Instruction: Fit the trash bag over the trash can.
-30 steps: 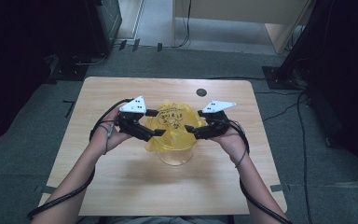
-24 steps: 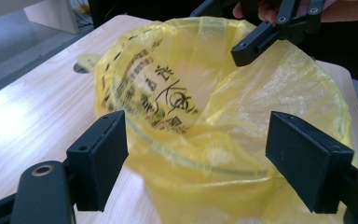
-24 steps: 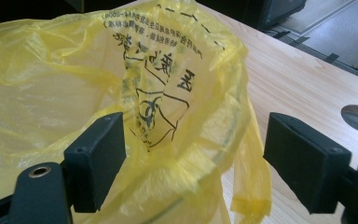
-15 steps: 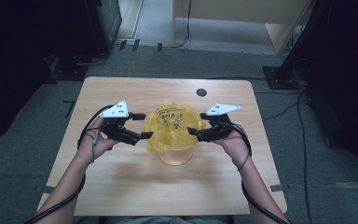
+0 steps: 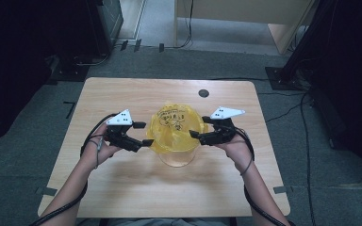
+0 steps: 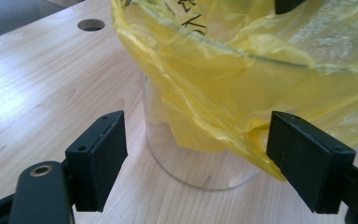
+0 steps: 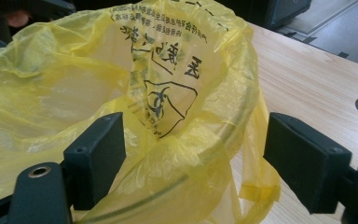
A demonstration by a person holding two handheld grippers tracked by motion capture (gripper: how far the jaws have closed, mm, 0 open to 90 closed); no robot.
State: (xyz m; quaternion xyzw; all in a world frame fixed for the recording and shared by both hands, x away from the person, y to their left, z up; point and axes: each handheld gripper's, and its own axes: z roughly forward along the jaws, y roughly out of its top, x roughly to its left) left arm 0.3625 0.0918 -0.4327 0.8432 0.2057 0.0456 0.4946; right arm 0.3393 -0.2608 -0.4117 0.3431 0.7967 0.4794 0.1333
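A yellow plastic bag [image 5: 173, 123] with black print lines a clear round container [image 5: 176, 157] at the middle of the wooden table [image 5: 122, 188]. Its edge is folded over the rim and hangs down the outside [image 6: 242, 84]. My left gripper [image 5: 143, 133] stands open just left of the bag, level with the container's wall [image 6: 186, 163], its jaws wide apart and holding nothing. At the bag's right side my right gripper [image 5: 199, 127] is open too. In the right gripper view the bag's folded rim [image 7: 186, 154] lies between the jaws without being pinched.
A round hole [image 5: 203, 93] is cut in the table behind the container. Cables trail from both grippers along the person's forearms. Dark equipment and a wooden cabinet stand on the grey floor beyond the table's far edge.
My left gripper has drawn back to the left, away from the bag's rim, and sits a little lower in the high view. The right gripper has barely moved.
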